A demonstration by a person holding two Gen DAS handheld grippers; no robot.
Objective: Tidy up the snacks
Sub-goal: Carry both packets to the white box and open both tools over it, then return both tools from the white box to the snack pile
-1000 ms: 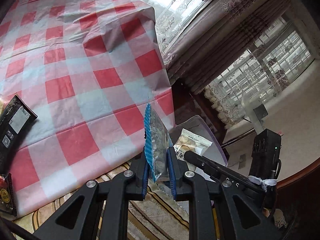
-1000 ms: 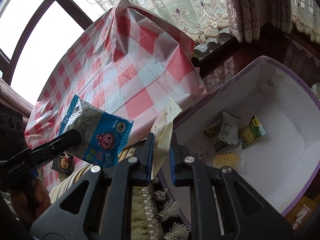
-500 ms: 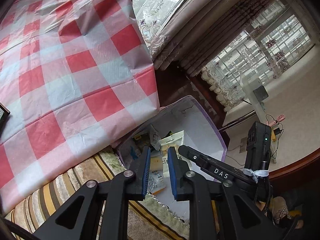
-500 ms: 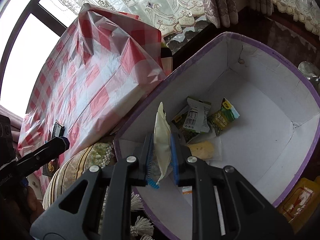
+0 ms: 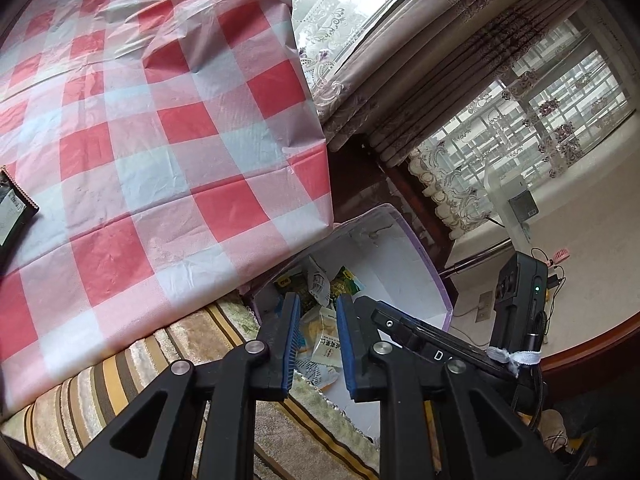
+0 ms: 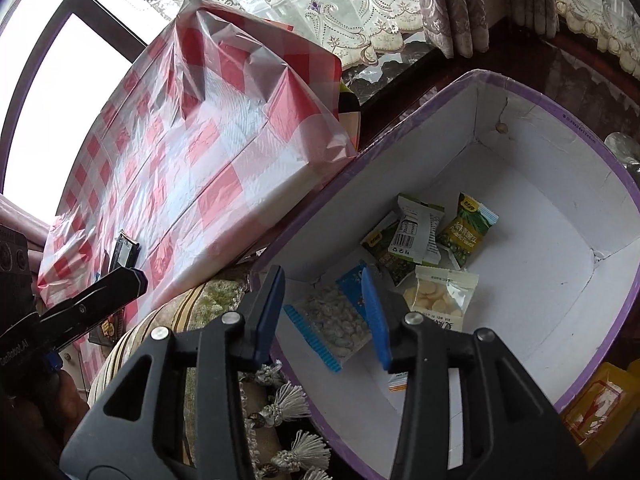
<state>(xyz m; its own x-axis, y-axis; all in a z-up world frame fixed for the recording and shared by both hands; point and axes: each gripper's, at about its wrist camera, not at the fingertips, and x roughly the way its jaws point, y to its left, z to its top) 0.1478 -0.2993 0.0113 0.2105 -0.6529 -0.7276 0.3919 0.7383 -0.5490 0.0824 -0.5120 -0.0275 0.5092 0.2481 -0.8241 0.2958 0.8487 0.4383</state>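
Lace curtains [image 6: 340, 4] hang behind a table under a red-and-white checked cloth [image 5: 160, 128], and a white box with a purple rim [image 6: 520, 92] sits beside it. Inside lie a blue-edged packet of pale nuts [image 6: 340, 320], a clear packet of yellow slices [image 6: 440, 296], a green packet reading "Garlic Flavor" [image 6: 468, 232] and a white packet with a nutrition table [image 6: 416, 236]. Both the right gripper [image 6: 326, 292] and the left gripper [image 5: 318, 320] hover with jaws apart, holding nothing. A black snack packet [image 5: 12, 216] lies on the cloth.
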